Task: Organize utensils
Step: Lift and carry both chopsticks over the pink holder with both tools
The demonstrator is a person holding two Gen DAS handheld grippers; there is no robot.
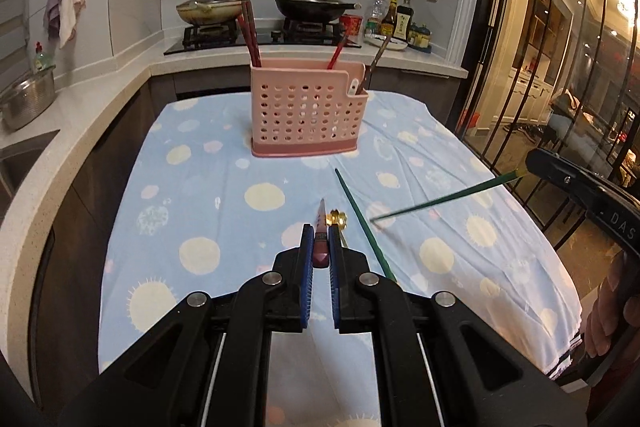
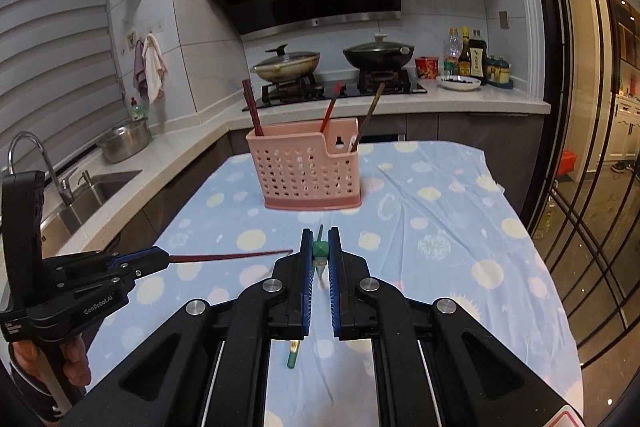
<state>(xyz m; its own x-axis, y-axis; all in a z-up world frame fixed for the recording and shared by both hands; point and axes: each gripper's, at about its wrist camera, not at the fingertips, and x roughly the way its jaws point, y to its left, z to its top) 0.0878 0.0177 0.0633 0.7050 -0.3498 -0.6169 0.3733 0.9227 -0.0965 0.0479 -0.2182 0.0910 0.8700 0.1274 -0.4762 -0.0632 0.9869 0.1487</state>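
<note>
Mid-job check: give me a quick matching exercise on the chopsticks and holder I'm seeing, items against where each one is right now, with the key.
Items
1. red chopstick
2. green chopstick in the air
3. second green chopstick
4. pink holder

Places
A. lying on the tablecloth
B. clamped in the left gripper
C. standing at the far end of the table, utensils inside
D. clamped in the right gripper

Pairs: 1-B, 2-D, 3-A, 4-C
</note>
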